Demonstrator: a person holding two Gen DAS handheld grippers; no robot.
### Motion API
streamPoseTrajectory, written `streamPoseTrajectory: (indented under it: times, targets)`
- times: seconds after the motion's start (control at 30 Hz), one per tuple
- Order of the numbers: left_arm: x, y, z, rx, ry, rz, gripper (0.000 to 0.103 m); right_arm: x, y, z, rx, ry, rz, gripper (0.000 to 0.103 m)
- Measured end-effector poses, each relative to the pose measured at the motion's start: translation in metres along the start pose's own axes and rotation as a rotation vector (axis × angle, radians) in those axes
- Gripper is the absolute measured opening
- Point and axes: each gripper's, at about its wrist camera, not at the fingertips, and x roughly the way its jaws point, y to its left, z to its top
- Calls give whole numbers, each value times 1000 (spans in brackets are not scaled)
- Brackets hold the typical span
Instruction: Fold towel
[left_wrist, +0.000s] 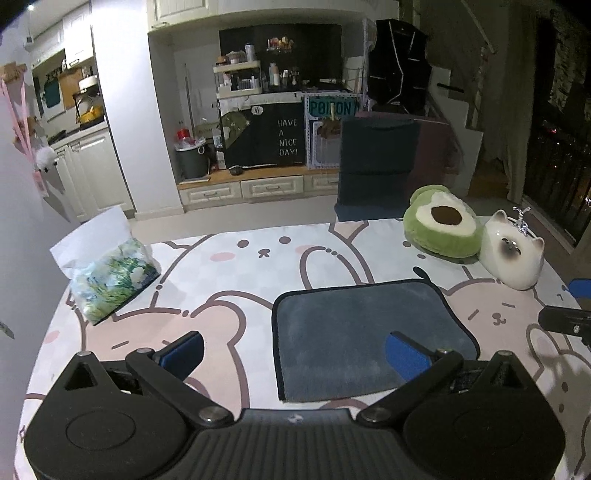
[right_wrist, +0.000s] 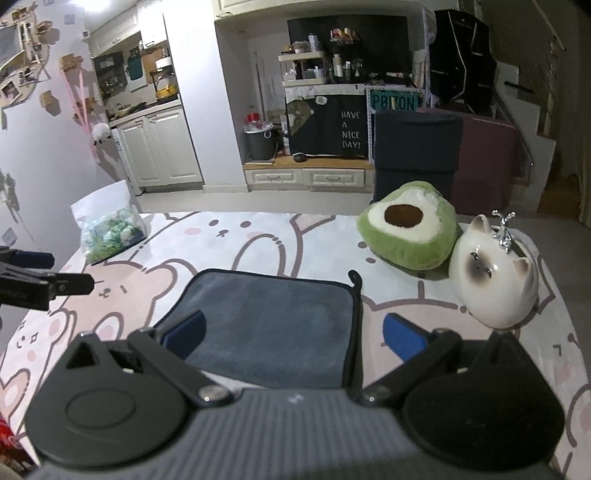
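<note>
Two released tools, left tool, right tool, one grey towel, two plush toys

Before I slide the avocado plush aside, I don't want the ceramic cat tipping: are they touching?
Cannot tell. In both wrist views the ceramic cat overlaps the avocado plush, hiding any contact or gap.

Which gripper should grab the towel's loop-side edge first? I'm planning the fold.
Probably the right gripper: open, it straddles the towel's loop-side edge. The open left gripper straddles the opposite edge.
</note>
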Motion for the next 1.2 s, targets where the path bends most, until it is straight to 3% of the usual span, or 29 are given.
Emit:
streamPoseTrajectory:
  times: [0.2, 0.53, 0.67, 1.2]
  targets:
    - [-26, -5, -15, 16, -19, 24, 103, -29, 10, -14, -8, -15, 9, 103]
    - [-58, -3, -44, 1, -24, -16, 103, -67, 26, -39, -30, -42, 23, 103]
    - [-71, -6, -57, 15, -37, 25, 103, -82, 30, -53, -35, -49, 30, 103]
    - [-104, -12, -120, 3, -49, -36, 103, -123, 34, -111, -10, -74, 18, 103]
